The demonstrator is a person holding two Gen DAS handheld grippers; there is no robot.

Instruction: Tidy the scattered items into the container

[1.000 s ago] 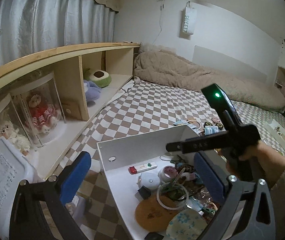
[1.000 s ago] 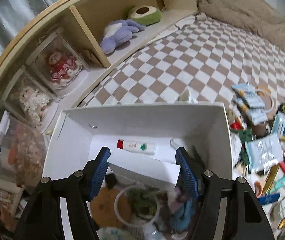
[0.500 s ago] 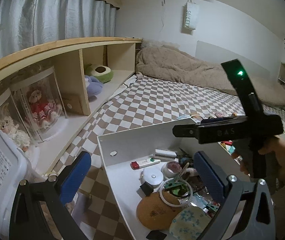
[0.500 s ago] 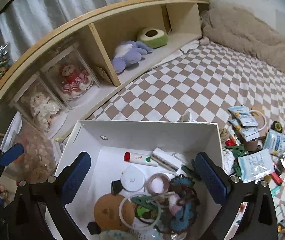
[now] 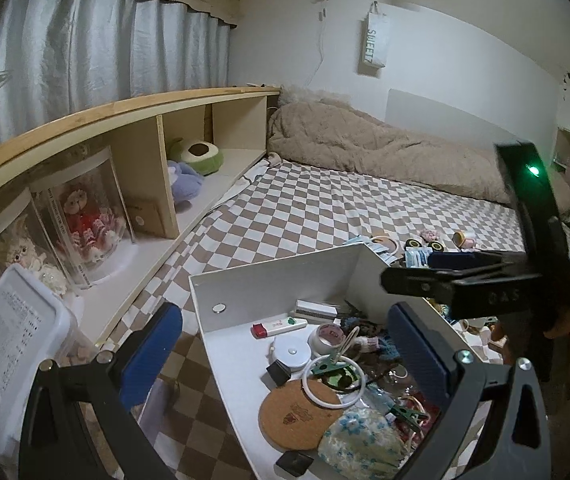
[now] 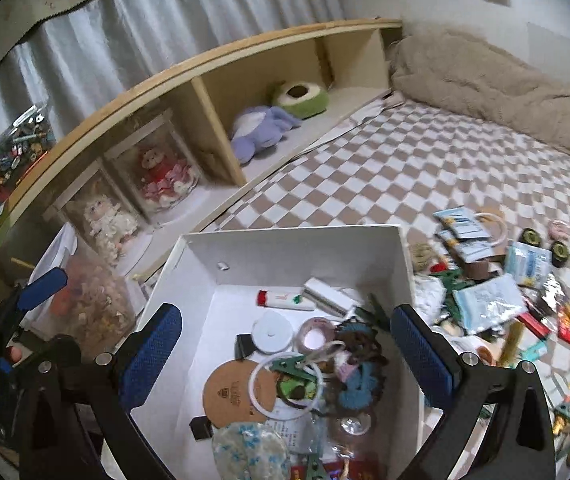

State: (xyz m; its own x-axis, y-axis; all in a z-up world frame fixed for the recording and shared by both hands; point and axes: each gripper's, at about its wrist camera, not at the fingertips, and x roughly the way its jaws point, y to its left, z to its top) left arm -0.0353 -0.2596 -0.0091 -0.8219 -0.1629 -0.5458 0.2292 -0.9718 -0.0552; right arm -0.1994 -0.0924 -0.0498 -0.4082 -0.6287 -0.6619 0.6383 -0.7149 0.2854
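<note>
A white box sits on the checkered bed, holding a cork coaster, a white ring, a red-capped tube, a white slim box and several small items. The box also shows in the left wrist view. My right gripper is open and empty above the box. My left gripper is open and empty near the box's left side. Scattered packets and small items lie on the bed right of the box.
A wooden shelf with plush toys and boxed dolls runs along the left. A clear plastic tub stands by the left gripper. A beige duvet lies at the far end of the bed.
My right gripper opened and let go of the white slim box, which now lies in the box by the tube. The right gripper then rose and drew back to the right.
</note>
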